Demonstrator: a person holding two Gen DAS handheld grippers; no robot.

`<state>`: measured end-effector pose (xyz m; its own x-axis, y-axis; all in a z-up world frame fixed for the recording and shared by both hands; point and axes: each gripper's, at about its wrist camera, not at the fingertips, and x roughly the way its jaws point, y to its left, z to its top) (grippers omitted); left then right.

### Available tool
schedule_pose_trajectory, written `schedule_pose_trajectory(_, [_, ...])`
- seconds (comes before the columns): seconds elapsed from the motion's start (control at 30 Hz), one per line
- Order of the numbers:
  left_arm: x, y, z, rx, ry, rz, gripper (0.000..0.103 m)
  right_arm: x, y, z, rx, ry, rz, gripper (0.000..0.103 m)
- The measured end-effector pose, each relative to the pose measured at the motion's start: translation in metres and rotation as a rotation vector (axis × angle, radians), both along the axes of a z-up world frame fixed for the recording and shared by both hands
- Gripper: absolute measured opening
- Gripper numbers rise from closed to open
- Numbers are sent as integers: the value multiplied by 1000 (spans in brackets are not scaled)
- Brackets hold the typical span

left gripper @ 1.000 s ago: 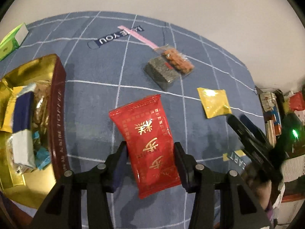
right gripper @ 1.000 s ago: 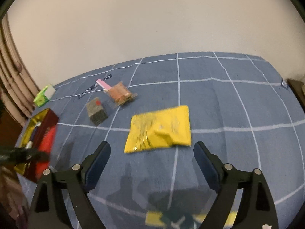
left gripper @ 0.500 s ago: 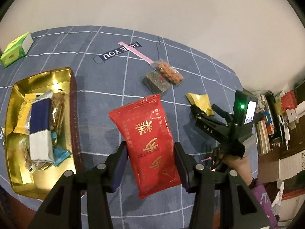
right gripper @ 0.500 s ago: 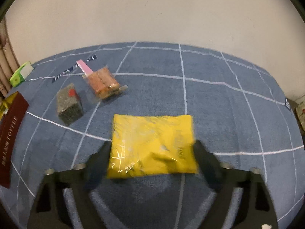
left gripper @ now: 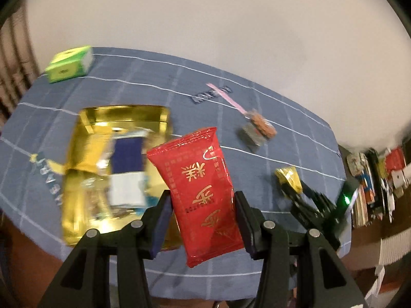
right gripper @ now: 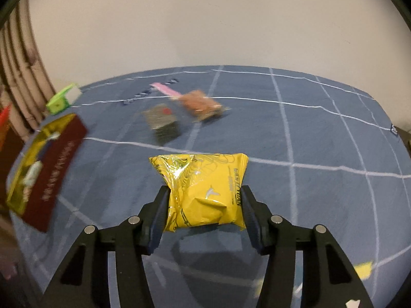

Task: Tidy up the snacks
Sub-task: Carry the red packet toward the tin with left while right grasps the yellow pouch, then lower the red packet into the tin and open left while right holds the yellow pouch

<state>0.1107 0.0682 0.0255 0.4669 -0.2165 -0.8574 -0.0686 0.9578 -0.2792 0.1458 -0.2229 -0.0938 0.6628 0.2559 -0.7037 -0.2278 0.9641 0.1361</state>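
My left gripper is shut on a red snack packet with gold characters and holds it in the air, right of the gold tin that holds several snacks. My right gripper is shut on a yellow snack packet, lifted just above the blue cloth. In the left wrist view the right gripper shows at the right, holding the yellow packet. The tin also shows at the left of the right wrist view.
A dark grey packet and a clear bag of orange-brown snacks lie on the blue checked cloth further back. A green box sits at the far left corner. Cluttered shelves stand right of the table.
My right gripper has closed on the yellow packet and lifted it. My left gripper has risen and swung left with the red packet, towards the tin.
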Motion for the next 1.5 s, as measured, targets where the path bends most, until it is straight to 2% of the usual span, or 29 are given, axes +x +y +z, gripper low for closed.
schedule_pose_trajectory(0.23, [-26,59,0,29,-3,110,49,-41,29,2,31,6,48,51])
schedule_pose_trajectory(0.53, [-30,93,-24,71,21,142,49,-58,31,15,33,-7,44,51])
schedule_pose_trajectory(1.13, [-11,100,-80,172,57,75,49,-67,37,25,13,-9,32,51])
schedule_pose_trajectory(1.27, [-9,100,-88,180,63,62,49,-66,39,26,12,-6,33,51])
schedule_pose_trajectory(1.5, [-7,93,-95,248,50,34,49,-67,41,28,13,-6,34,51])
